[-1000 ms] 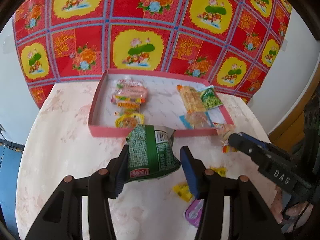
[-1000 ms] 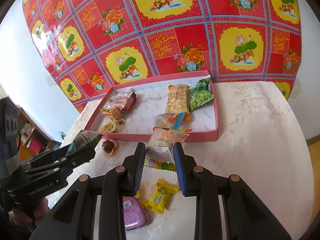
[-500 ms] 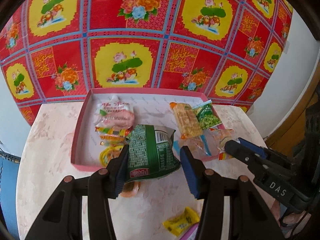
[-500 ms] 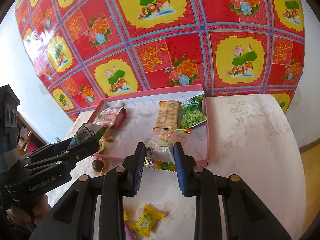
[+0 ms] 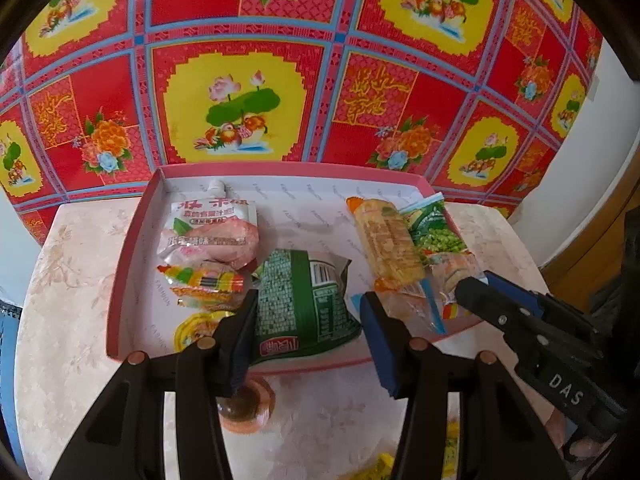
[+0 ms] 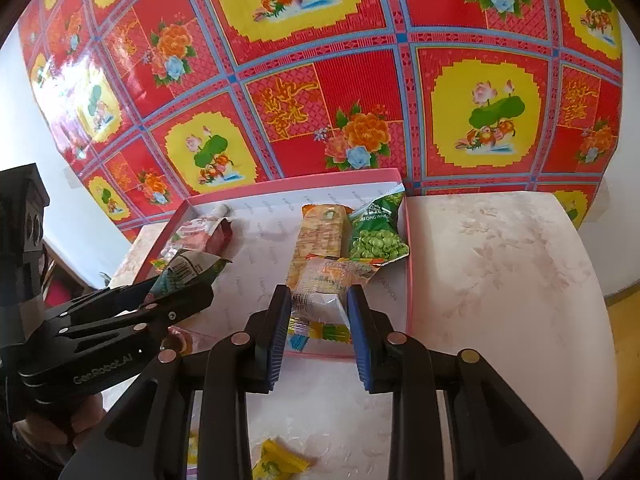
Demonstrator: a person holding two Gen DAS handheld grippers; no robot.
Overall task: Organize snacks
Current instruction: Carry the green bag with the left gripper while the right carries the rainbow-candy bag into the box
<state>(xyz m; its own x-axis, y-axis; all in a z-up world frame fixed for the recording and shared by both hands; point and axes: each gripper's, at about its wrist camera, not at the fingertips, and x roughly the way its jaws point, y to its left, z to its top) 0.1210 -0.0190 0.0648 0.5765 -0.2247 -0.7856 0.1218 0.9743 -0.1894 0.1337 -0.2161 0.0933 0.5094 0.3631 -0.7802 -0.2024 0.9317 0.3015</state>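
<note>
While angled down over the tray [image 5: 132, 248], both tools apparently grip packets.

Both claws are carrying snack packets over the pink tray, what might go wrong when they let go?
The green packet in the left claw could land on the striped candy pack and pile up. The clear packet in the right claw hangs near the pink tray rim and might slide out.

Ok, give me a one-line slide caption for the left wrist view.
Left gripper carries a green snack bag over the pink tray while the right gripper brings a clear packet.
</note>
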